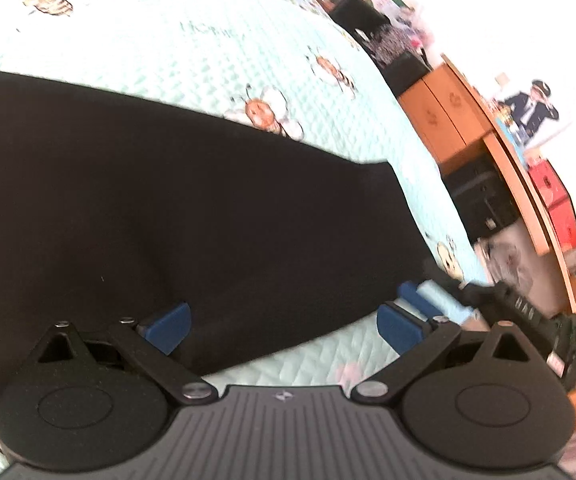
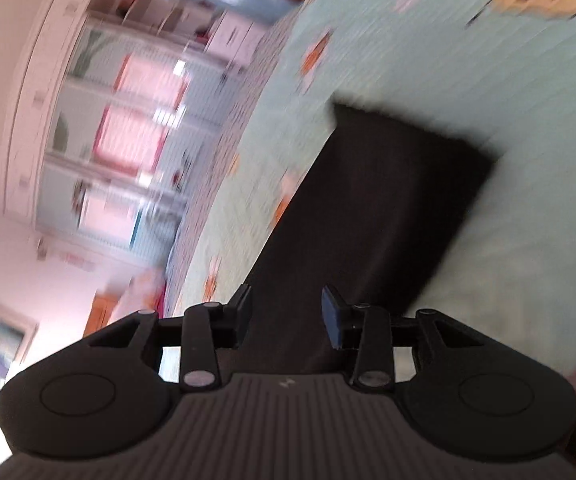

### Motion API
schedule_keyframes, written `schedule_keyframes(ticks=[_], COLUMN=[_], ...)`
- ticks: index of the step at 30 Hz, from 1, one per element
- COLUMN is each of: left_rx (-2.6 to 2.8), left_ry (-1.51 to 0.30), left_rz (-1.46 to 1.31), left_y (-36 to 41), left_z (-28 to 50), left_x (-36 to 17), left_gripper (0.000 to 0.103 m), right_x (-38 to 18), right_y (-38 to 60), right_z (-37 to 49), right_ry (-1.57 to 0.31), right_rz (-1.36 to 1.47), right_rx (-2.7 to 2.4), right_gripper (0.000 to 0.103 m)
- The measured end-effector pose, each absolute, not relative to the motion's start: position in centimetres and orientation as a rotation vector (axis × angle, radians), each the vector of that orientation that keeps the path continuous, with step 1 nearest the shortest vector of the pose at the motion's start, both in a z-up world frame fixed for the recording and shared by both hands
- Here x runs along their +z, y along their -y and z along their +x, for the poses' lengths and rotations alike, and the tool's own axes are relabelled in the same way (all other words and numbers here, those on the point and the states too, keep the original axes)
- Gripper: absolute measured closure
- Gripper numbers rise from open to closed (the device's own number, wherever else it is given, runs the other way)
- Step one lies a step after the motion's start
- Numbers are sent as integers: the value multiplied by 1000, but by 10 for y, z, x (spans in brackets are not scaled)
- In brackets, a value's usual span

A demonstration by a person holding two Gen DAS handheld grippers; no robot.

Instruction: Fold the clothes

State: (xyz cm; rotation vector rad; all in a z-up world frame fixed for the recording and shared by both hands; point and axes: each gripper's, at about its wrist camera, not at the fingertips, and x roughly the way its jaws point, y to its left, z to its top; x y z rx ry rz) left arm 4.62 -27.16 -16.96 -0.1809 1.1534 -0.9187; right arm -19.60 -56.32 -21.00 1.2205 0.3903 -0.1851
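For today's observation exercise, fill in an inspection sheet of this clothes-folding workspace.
Surface: pale mint quilted bedspread with bee prints.
Job's things: black fabric garment lying flat on it, a squared end in the right view.
Clutter: nothing seen on the bed.
Grippers: left gripper open over the garment's edge; right gripper open, nothing between its fingers.
Cables: nothing seen.
Surroundings: orange wooden cabinet, white shelving, blurred.

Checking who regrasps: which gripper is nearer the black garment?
Cannot tell: left gripper and right gripper both stand open right over the black garment.
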Motion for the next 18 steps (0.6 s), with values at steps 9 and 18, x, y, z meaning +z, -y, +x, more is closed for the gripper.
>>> schedule_keyframes(ticks=[9,18], left_rx=[-849,-849], left_ry=[-1251,-1206], left_rz=[-169,-258], left_y=[269,244], left_z=[48,60], left_x=[-206,-184], left_gripper=[1,1], right_x=[-247,-203], right_y=[554,535], right_z=[-177,-164], right_ry=[-576,-573], right_rz=[1247,1130], right_rx=[-213,-163], right_gripper=[103,78])
